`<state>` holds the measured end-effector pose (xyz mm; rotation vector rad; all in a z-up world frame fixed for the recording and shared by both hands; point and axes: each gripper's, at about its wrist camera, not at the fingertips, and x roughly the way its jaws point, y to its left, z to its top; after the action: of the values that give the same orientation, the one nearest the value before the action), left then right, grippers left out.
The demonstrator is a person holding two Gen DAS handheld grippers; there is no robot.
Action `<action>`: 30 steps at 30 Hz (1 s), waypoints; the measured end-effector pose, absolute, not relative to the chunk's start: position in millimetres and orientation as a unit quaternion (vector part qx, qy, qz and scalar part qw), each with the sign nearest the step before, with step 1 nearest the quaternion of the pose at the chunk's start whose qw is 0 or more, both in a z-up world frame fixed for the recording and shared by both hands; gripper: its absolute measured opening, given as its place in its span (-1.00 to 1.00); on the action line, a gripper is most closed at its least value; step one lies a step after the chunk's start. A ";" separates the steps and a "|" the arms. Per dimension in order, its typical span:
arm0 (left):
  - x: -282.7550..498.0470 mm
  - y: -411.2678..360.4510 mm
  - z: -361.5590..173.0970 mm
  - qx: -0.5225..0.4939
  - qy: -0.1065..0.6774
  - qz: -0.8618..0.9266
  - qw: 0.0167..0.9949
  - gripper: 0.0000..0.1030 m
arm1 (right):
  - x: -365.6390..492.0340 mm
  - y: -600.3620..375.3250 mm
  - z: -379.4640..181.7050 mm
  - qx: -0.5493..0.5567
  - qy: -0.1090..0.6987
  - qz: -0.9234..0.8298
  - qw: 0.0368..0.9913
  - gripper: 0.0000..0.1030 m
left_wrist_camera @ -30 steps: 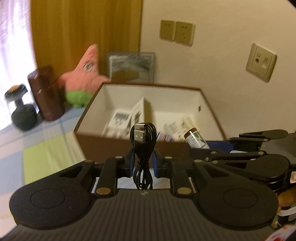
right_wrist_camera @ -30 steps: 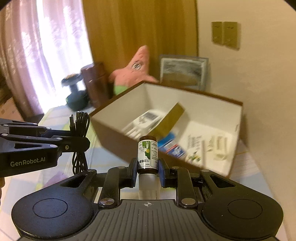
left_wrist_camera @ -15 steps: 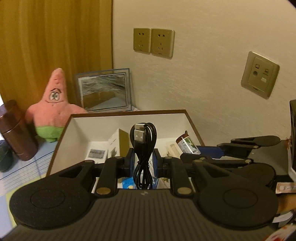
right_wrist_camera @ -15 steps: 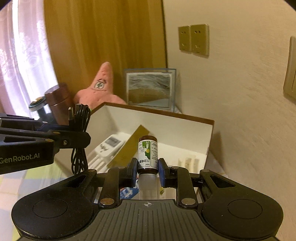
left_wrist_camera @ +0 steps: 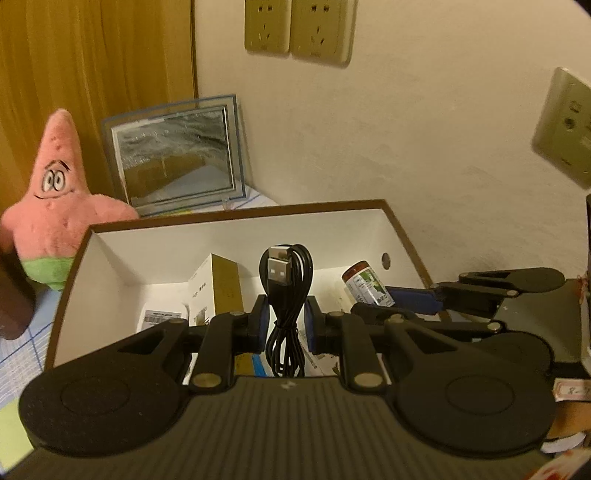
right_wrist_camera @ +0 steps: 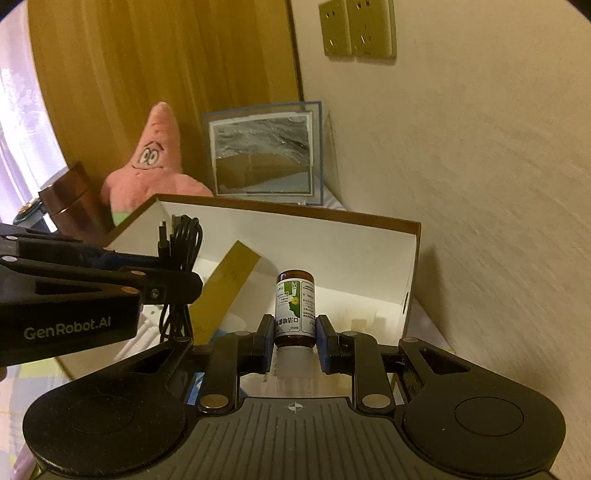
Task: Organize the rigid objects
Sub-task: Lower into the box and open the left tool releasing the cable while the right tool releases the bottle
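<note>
My left gripper point(left_wrist_camera: 285, 319) is shut on a coiled black USB cable point(left_wrist_camera: 286, 291), which hangs over the open brown box point(left_wrist_camera: 236, 216) with white inner walls. My right gripper point(right_wrist_camera: 295, 334) is shut on a small brown medicine bottle point(right_wrist_camera: 295, 306) with a green and white label, its white cap towards the camera. In the left wrist view the same bottle point(left_wrist_camera: 365, 286) shows at the right, above the box's right side. In the right wrist view the left gripper point(right_wrist_camera: 184, 284) and the cable point(right_wrist_camera: 181, 258) reach in from the left. Inside the box lie a white and gold carton point(left_wrist_camera: 218, 288) and several small packets.
A pink star-shaped plush toy point(left_wrist_camera: 55, 199) and a framed picture point(left_wrist_camera: 177, 155) stand behind the box against a cream wall with sockets point(left_wrist_camera: 295, 26). A brown cylinder point(right_wrist_camera: 70, 199) stands at the left. A yellow curtain point(right_wrist_camera: 147, 74) hangs behind, and a checked cloth point(left_wrist_camera: 22, 347) covers the table.
Both grippers have moved forward over the box with their loads; the box and the wall look nearer, and the dumbbell has dropped out of the left wrist view.
</note>
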<state>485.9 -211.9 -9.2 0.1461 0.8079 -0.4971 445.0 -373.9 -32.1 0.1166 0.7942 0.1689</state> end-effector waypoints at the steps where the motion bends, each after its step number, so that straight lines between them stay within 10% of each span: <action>1: 490.1 -212.9 -12.0 0.071 0.393 -0.241 0.884 -0.69 | 448.3 -374.4 -33.7 0.057 0.388 0.082 0.916 -0.61; 30: 519.5 -185.6 -24.7 0.045 0.427 -0.218 0.876 -0.44 | 476.3 -369.3 -37.0 0.094 0.379 0.088 0.916 -0.34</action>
<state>519.5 -185.6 -24.7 0.0949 0.8915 -0.4539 476.3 -369.3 -37.0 0.1927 0.7809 0.1820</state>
